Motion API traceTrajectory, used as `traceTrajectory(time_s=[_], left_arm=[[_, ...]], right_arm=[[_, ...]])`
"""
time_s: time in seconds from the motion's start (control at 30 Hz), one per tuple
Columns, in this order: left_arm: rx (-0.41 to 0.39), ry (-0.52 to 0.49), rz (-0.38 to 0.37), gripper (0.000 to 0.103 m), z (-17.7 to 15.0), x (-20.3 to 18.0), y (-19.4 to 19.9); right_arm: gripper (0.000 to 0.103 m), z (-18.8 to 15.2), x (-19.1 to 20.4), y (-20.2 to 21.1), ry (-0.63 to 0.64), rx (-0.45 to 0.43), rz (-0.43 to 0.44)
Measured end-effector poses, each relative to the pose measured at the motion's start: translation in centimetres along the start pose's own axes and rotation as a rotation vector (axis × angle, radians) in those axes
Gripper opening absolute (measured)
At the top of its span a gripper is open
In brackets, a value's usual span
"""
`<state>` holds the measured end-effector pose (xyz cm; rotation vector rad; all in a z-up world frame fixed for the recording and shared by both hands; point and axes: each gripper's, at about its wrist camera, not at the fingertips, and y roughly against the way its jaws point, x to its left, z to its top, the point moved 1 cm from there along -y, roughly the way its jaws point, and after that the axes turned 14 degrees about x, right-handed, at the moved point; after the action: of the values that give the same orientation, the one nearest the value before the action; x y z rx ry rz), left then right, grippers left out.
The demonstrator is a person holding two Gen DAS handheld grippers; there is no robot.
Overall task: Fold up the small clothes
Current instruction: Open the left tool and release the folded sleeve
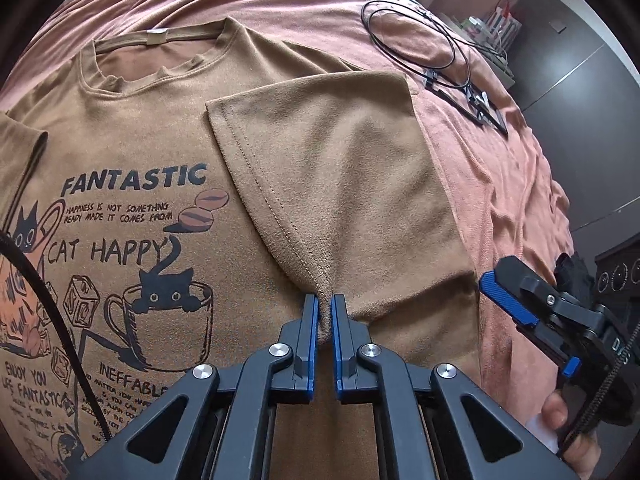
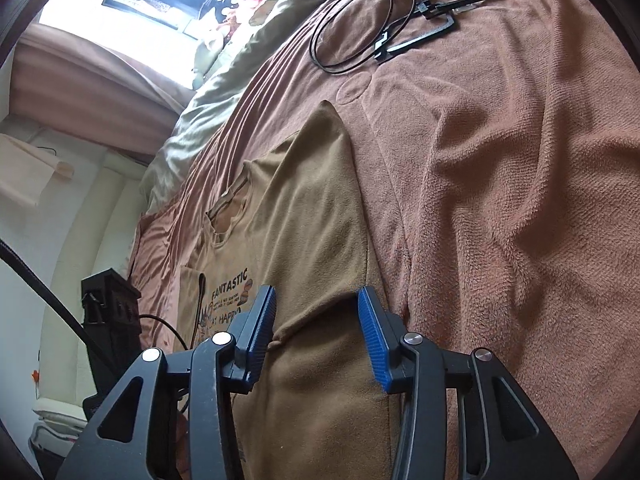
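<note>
Left hand-held gripper (image 1: 325,304) pinches T-shirt (image 1: 344,168) sleeve (clamped).

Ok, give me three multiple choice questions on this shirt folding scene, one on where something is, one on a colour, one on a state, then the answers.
1. Where does the coiled black cable lie?
A. on the blanket beyond the shirt
B. on the shirt's print
C. on the floor

2. What colour is the t-shirt?
A. white
B. brown
C. blue

3. What is the left gripper doing?
A. standing wide open above the collar
B. pinching a fold of shirt fabric
C. holding the cable

Answers: 1 A, the cable rests on the pink blanket past the sleeve. 2 B, the cloth is tan brown. 3 B, its pads close on bunched fabric.
</note>
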<state>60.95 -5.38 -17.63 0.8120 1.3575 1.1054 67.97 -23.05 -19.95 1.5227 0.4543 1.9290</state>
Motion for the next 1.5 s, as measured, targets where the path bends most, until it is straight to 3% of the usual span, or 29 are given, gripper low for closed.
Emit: traceTrajectory(time_s=[0.33,0.4,0.47,0.7,1.03,1.23,1.37,1.5], left_arm=[[0.029,-0.022,-0.006,0.008,-0.6,-0.4,-0.5],[0.025,-0.035,0.016,0.016,-0.4,-0.4,-0.2],[0.006,-0.048,0.049,0.026,0.0,-0.3,0.3],[-0.064,-0.050,0.147,0.042,2.4,1.6,1.6],[-0.107,-0.054,0.244,0.043,7.3,4.1,0.9],[-0.127,-0.052,0.280,0.044,9.8,5.0,-0.2],[-0.150,-0.016,0.342,0.047,10.5,5.5,-0.2],[-0.144,0.018,0.355,0.047,10.8,5.8,0.1]], right_arm=[[0.040,0.6,0.7,-1.4,0.021,0.024,-0.182],[0.036,0.6,0.9,-1.8,0.032,0.027,-0.218],[0.021,0.5,1.1,-1.9,0.033,0.026,-0.260],[0.015,-0.1,0.9,-0.8,0.010,0.036,-0.255],[0.016,-0.1,0.1,0.8,-0.004,0.020,-0.162],[0.016,-0.2,0.0,1.6,-0.002,-0.012,-0.148],[0.016,-0.5,-0.4,2.0,-0.012,-0.028,-0.161],[0.016,-0.7,-1.1,2.8,-0.043,-0.051,-0.163]])
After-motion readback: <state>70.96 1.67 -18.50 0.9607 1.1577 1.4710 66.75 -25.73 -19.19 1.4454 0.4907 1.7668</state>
